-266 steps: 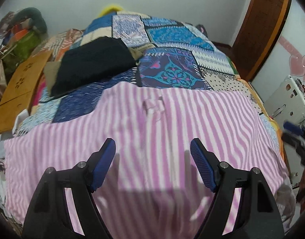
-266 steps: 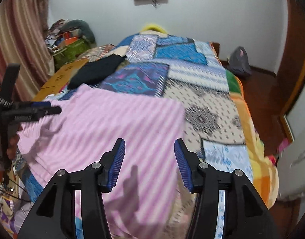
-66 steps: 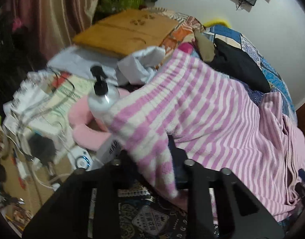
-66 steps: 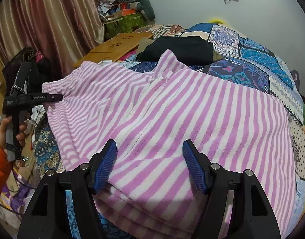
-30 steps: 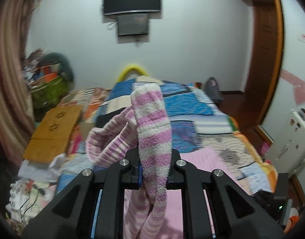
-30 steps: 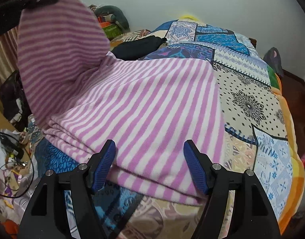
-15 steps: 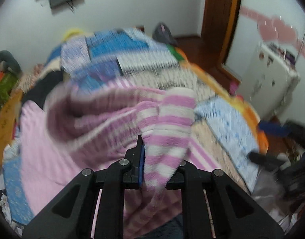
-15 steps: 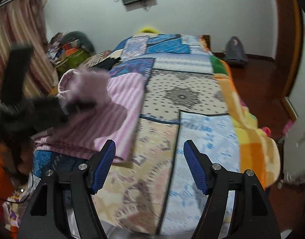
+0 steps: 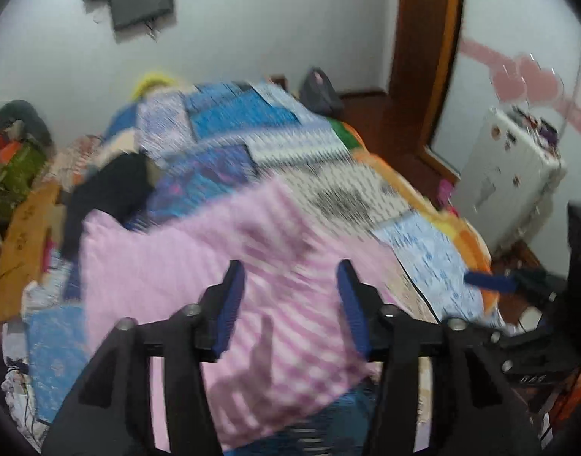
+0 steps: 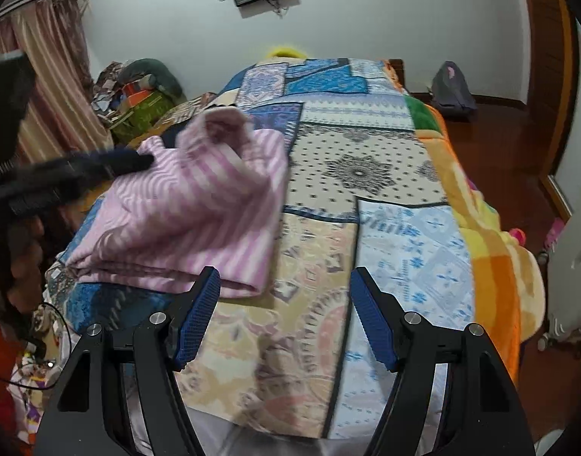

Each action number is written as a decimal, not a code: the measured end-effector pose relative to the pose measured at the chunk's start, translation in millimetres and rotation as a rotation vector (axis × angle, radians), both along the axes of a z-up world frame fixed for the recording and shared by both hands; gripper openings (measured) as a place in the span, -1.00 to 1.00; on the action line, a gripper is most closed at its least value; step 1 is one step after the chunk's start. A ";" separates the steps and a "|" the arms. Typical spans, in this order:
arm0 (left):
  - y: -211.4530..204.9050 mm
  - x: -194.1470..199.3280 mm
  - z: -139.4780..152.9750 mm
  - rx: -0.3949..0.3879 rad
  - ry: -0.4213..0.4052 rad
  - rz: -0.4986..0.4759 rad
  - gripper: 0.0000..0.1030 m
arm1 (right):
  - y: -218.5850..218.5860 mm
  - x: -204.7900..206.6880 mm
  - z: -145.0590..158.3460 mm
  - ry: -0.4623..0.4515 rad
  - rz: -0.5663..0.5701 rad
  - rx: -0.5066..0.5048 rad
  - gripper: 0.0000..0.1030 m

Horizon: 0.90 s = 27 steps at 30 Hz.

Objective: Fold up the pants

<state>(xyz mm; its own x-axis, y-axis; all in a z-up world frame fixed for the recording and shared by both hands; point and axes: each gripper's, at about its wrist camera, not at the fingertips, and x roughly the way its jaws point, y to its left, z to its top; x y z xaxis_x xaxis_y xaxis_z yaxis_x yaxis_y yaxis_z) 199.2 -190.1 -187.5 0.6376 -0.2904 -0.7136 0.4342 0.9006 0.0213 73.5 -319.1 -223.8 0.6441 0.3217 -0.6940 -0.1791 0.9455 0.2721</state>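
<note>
The pink and white striped pants (image 10: 199, 205) lie folded in a loose pile on the left part of the patchwork quilt (image 10: 396, 235), with the top layer bunched up at the far end. My left gripper (image 9: 289, 273) hovers just above the pants (image 9: 199, 266); its jaws are opening and nothing is between them. In the right wrist view the left gripper (image 10: 81, 171) shows as a dark blur at the pile's left edge. My right gripper (image 10: 285, 281) stands open over bare quilt, just right of the pants' near corner.
A black garment (image 9: 108, 190) and a wooden board (image 9: 24, 228) lie beyond the pants on the left. A white appliance (image 9: 510, 174) and a wooden door (image 9: 423, 57) stand to the right of the bed. A bag (image 10: 451, 87) sits on the floor.
The left gripper carried the pants' end over the pile, came down and let go; its jaws now stand apart. The right gripper swung right, off the pants, and stays open.
</note>
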 end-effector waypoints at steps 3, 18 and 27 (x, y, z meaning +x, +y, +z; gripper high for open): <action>30.3 14.0 21.4 -0.006 -0.073 0.072 0.28 | 14.6 5.6 -0.9 -0.001 0.032 0.001 0.31; 127.9 215.8 -75.6 0.328 0.064 0.269 0.29 | 73.1 31.6 -30.7 0.080 0.138 -0.056 0.41; 164.9 224.8 -132.1 0.244 0.175 0.284 0.29 | 70.2 71.4 -36.7 0.082 0.143 -0.140 0.41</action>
<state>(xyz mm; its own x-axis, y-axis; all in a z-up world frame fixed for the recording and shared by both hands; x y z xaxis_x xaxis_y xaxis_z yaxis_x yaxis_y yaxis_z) 423.9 -25.2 -319.6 0.5308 0.0705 -0.8445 0.1852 0.9628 0.1968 145.0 -248.9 -260.5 0.5382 0.3029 -0.7865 -0.2969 0.9415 0.1594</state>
